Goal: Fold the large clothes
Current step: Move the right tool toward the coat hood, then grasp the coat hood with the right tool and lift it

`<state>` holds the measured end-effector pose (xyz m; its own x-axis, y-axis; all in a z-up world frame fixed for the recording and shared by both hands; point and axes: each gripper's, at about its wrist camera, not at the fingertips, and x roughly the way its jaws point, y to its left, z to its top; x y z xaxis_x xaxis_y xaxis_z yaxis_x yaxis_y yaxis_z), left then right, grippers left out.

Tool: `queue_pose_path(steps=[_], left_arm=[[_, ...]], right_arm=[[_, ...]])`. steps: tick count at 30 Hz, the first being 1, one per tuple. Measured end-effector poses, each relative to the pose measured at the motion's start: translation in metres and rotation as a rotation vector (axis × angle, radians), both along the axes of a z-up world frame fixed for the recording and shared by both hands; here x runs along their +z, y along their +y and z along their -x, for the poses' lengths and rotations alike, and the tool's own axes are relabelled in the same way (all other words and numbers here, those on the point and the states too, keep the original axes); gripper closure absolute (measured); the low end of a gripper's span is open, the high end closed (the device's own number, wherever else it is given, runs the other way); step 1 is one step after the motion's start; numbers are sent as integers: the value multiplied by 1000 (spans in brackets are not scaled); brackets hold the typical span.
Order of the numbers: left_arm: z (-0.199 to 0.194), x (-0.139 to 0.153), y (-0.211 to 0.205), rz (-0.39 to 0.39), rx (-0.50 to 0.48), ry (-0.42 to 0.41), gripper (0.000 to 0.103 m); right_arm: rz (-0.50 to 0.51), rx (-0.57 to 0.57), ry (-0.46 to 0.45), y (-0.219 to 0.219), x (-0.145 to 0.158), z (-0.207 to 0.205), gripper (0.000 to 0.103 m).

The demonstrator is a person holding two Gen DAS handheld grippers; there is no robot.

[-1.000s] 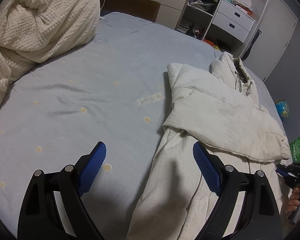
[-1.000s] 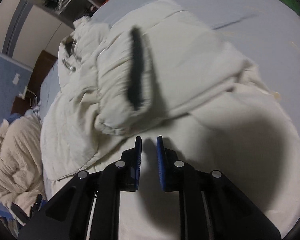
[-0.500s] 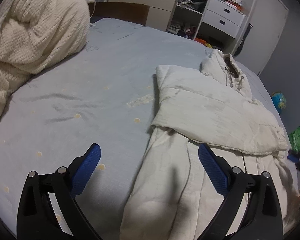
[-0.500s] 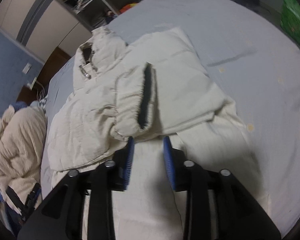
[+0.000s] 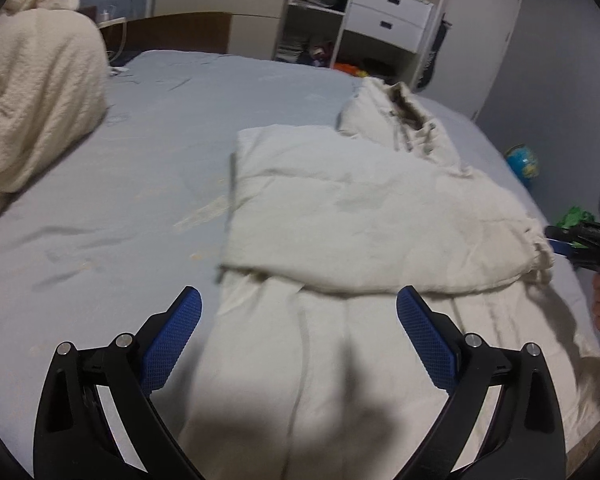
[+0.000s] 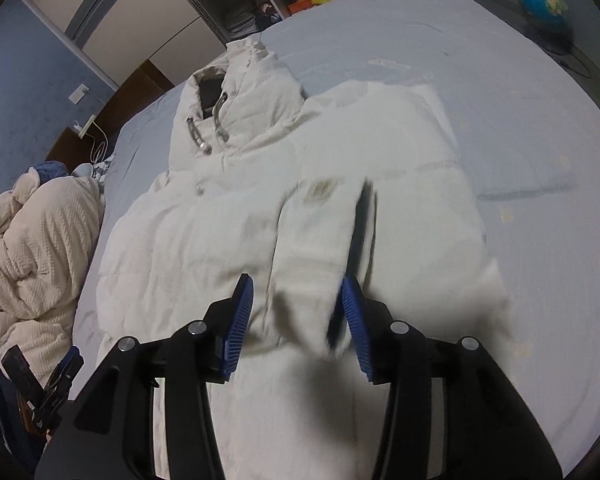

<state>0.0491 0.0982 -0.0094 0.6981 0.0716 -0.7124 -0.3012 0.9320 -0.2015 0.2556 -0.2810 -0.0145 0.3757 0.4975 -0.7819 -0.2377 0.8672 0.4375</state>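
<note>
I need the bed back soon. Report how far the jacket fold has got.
Done: one sleeve lies folded across the white hooded jacket on the bed. In hand: nothing; the left gripper is open, the right gripper is opening above the cuff. Left: the lower body and hood are unfolded.

Home bedroom, bed (image 5: 220,92); wardrobe (image 5: 384,12)
</note>
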Motion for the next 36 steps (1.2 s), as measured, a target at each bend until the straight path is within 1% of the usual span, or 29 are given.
queue_pose_path(steps=[1,5,9,12,17,20,24,29,33,36], left_arm=[[-5,-2,-2,1,-14,-4,9],[-33,-15,-8,5,-52,6,9],[-54,-23,-5,43,-55,-8,9],[-61,-26,-2,42,-62,-27,8],[-75,-38,1,34,-83,-36,7],[-82,-48,1,24,-88,-25,7],[-84,-56,0,17,-88,-27,7],[-84,-61,3,33,-89,-28,7],[-85,-63,3,41,-90,-27,7],[-85,-63,2,41,-90,-26,7]], right_arm=[[2,4,2,1,1,-7,56],[20,24,-14,7,10,-50,48],[29,68,-18,23,17,-100,43],[11,101,-18,40,18,-141,40],[-2,155,-8,71,10,-210,40],[-35,170,27,92,-1,-256,39],[-127,176,63,115,-15,-306,39],[-187,175,94,145,-30,-349,39],[-202,209,110,170,-41,-366,39],[-205,209,115,181,-45,-375,39]])
